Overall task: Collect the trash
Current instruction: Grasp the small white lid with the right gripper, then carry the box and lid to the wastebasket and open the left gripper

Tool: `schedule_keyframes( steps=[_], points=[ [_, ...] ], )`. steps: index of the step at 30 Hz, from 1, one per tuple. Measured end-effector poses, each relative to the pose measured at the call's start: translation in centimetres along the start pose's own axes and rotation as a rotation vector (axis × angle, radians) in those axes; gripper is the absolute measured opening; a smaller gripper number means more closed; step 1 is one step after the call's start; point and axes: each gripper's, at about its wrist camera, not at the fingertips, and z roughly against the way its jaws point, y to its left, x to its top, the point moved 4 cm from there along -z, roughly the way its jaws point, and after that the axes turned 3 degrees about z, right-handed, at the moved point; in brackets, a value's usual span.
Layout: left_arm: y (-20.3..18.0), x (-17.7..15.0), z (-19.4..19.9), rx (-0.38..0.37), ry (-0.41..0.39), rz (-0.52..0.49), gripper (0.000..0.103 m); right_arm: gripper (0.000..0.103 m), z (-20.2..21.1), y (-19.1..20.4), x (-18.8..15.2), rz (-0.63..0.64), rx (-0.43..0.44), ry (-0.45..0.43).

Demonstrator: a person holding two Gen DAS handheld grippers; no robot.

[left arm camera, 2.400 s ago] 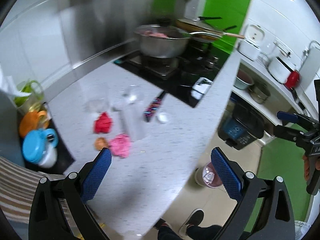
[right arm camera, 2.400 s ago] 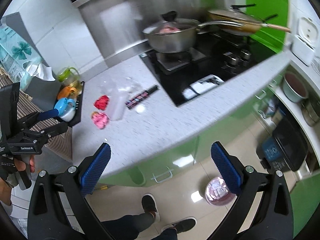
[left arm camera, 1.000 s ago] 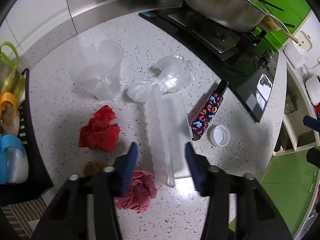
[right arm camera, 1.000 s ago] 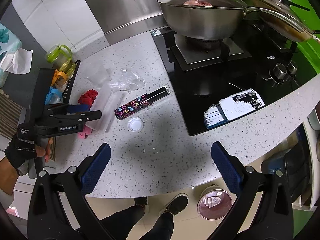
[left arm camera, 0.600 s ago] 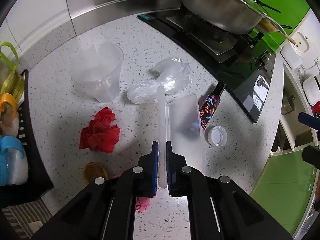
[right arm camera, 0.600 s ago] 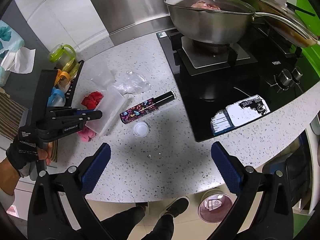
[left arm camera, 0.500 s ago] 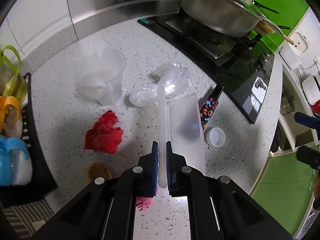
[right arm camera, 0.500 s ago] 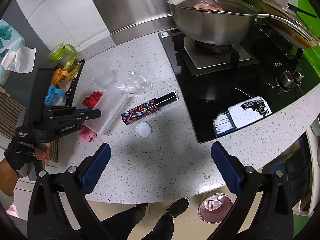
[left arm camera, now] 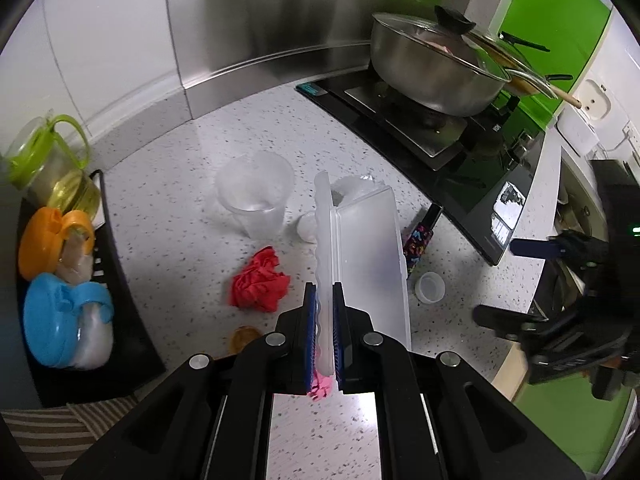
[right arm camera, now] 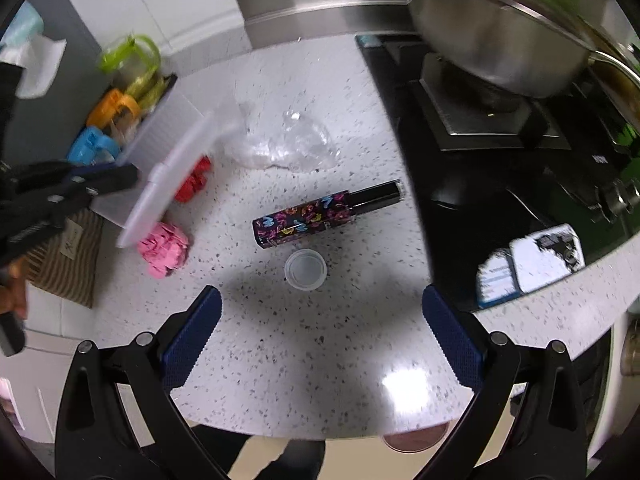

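The left gripper (left arm camera: 324,320) is now clamped on the edge of the clear plastic box (left arm camera: 368,264); a second ago its jaws stood apart on both sides of this box, which lay flat on the white counter (left arm camera: 168,216). Now the box hangs tilted above the counter, so the first piece of trash looks collected and ready to be carried away. Under the box, the pink crumpled paper (right arm camera: 164,250) lies uncovered, and the red crumpled paper (left arm camera: 259,280) lies just beside the box. The right gripper (right arm camera: 320,338) has its jaws wide apart with nothing between them, and it has come lower over the counter. On the far side of the box from the red paper lie the small white cap (right arm camera: 305,269) and the patterned tube (right arm camera: 316,216), probably the next target.
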Motion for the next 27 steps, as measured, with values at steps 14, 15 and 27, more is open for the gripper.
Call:
schedule_keyframes(
  steps=[14,15,27],
  points=[
    [2.0,-1.4,0.1,0.016,0.008,0.045,0.008,0.049,-6.2,1.5,0.7,0.106,-0.011,0.144],
    [2.1,-1.6,0.1,0.016,0.009,0.050,0.008,0.047,-6.2,1.6,0.8,0.112,-0.015,0.139],
    [1.9,-1.7,1.2,0.000,-0.004,0.027,0.008,0.032,-2.8,2.3,1.7,0.079,-0.019,0.054]
  ],
)
